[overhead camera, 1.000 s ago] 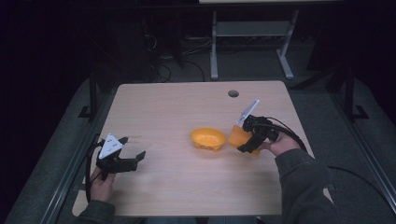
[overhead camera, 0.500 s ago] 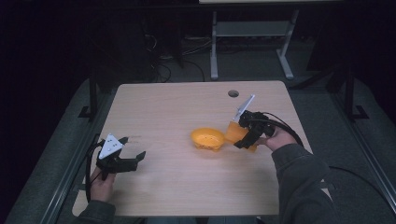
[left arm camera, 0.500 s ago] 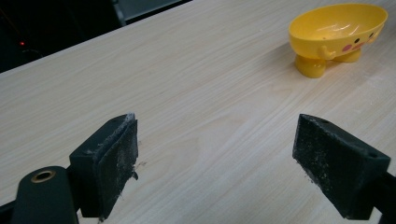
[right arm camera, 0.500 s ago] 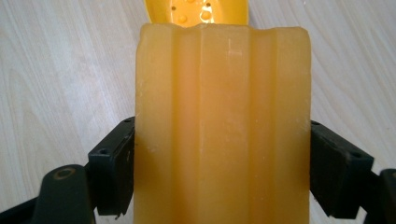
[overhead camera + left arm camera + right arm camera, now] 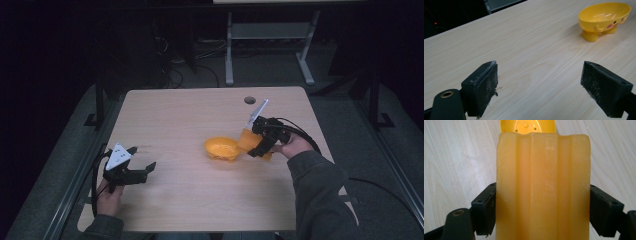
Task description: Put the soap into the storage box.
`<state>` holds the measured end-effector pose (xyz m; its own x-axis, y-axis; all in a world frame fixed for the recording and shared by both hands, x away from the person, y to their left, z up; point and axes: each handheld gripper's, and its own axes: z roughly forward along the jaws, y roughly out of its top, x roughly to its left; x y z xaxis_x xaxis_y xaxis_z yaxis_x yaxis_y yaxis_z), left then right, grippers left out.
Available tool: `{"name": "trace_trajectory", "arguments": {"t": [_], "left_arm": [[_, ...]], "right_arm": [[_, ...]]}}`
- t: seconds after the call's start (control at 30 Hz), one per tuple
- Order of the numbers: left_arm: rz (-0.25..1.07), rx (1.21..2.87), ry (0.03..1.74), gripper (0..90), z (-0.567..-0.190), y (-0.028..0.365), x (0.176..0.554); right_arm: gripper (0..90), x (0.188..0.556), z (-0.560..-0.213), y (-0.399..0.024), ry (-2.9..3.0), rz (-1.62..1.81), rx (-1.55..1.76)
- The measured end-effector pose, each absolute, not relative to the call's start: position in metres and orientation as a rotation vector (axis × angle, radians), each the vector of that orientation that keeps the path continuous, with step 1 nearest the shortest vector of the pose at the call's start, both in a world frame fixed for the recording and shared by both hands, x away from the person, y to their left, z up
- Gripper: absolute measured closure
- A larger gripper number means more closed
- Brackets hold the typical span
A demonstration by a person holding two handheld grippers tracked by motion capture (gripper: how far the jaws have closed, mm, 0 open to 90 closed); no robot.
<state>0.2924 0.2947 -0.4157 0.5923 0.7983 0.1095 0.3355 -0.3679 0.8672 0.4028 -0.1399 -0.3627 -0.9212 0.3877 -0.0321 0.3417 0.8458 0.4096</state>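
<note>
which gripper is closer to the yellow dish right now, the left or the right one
Right. The right gripper, shut on an orange ribbed block, hangs just beside the yellow dish. The left gripper sits open near the table's left edge, well away from it.

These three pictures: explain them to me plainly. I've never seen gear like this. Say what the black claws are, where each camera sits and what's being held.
A person at a wooden table holds a two-jaw gripper in each hand. One camera looks down from above; one rides on each gripper, looking along its jaws. The left gripper is open and empty. A yellow duck-faced dish stands mid-table. The right gripper clamps a ridged orange block, perhaps soap, beside the dish.
</note>
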Motion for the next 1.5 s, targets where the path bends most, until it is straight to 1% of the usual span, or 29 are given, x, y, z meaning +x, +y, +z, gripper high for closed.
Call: {"name": "trace_trajectory", "arguments": {"t": [0.97, 1.27, 1.5], "left_arm": [[0.675, 1.947, 0.903, 13.4, -0.416, 0.295, 0.293], [0.674, 1.943, 0.903, 13.4, -0.416, 0.295, 0.293], [0.673, 1.942, 0.904, 13.4, -0.416, 0.295, 0.293]], "right_arm": [[20.6, 0.421, -0.349, -0.104, 2.925, 0.616, 0.495], [20.6, 0.428, -0.346, -0.086, 2.937, 0.592, 0.430], [20.6, 0.431, -0.352, -0.076, 2.955, 0.585, 0.411]]}}
